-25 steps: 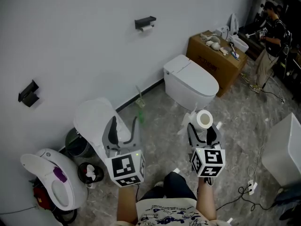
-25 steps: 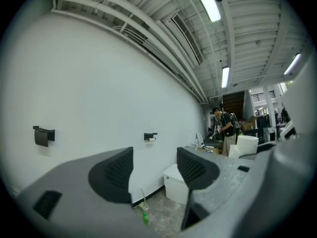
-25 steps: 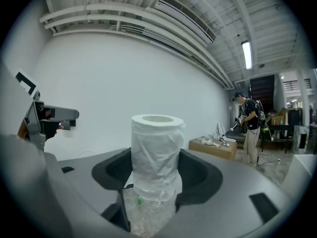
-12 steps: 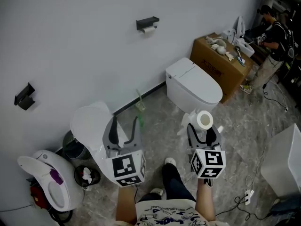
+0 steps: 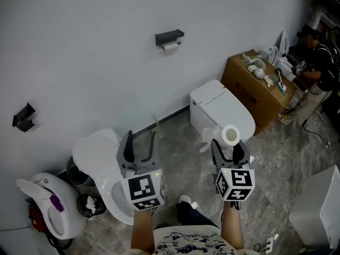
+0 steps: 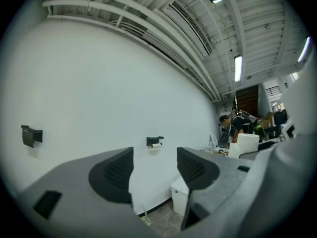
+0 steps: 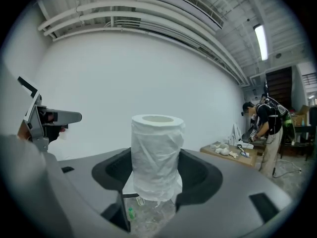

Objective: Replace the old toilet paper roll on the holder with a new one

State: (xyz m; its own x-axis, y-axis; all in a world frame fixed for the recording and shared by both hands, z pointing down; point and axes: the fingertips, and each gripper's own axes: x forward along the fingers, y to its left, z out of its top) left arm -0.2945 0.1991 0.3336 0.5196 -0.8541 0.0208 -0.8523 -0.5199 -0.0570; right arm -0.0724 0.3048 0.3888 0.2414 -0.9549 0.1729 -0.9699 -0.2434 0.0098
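Note:
A black wall holder (image 5: 170, 36) high on the white wall carries the old toilet paper roll (image 5: 171, 45), nearly used up; the same holder (image 6: 154, 141) shows small between the jaws in the left gripper view. My right gripper (image 5: 229, 146) is shut on a new white roll (image 5: 231, 135), held upright; that wrapped roll (image 7: 156, 155) fills the middle of the right gripper view. My left gripper (image 5: 138, 143) is open and holds nothing. Both grippers hang well below and short of the holder.
A white toilet (image 5: 221, 109) stands below right of the holder, a cardboard box (image 5: 260, 88) with small items beside it. A person (image 5: 319, 62) stands at far right. Another toilet (image 5: 101, 166), a bin (image 5: 88, 205) and a second wall bracket (image 5: 23, 116) are at left.
The view has shifted toward the wall: the holder and toilet sit lower and more to the right in frame. Both grippers keep their places, the right still shut on the new roll.

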